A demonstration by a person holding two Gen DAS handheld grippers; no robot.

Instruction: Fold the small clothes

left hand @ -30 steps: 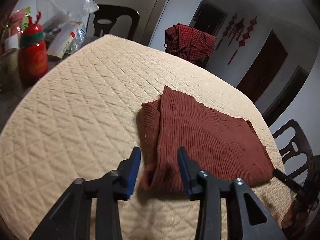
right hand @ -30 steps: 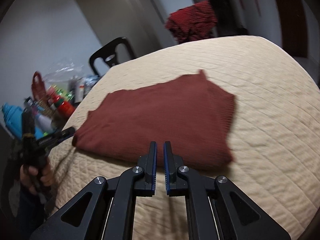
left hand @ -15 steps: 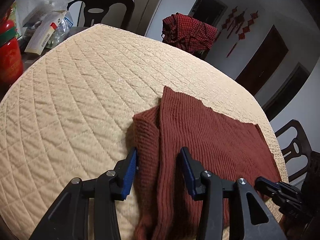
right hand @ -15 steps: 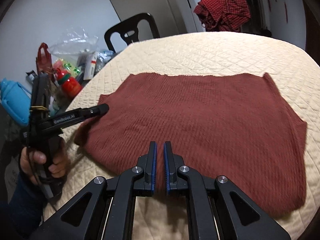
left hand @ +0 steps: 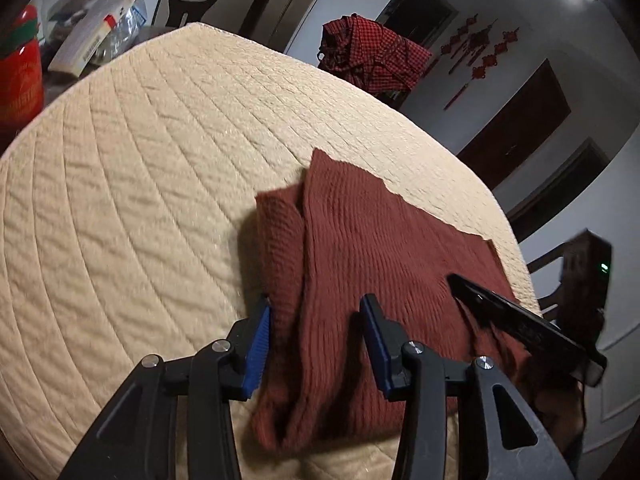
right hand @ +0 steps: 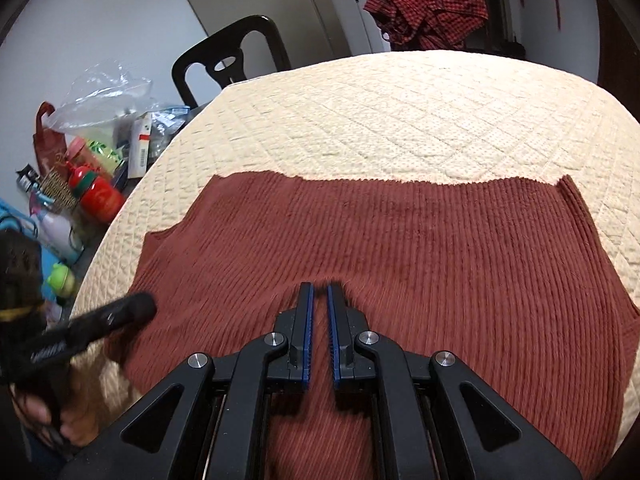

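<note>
A rust-red ribbed knit garment (left hand: 376,248) lies on the cream quilted table cover (left hand: 140,168), folded over along its left side. My left gripper (left hand: 316,320) is open, its jaws astride the garment's near left edge, low over the cloth. In the right wrist view the garment (right hand: 460,248) spreads flat across the table. My right gripper (right hand: 319,300) hovers over its near middle, jaws nearly together with a thin gap and nothing between them. The left gripper also shows there (right hand: 136,310) at the garment's left corner, and the right gripper shows in the left wrist view (left hand: 456,278).
A red checked cloth (left hand: 372,56) hangs over a chair behind the table. A black chair (right hand: 232,64) stands at the far left. Bottles, a red jar (right hand: 100,196) and bags crowd a side surface to the left of the table. Another chair (left hand: 560,272) stands right.
The right gripper has moved forward from the near edge to over the garment's middle. The left gripper has moved closer onto the garment's left edge. The garment has stayed flat.
</note>
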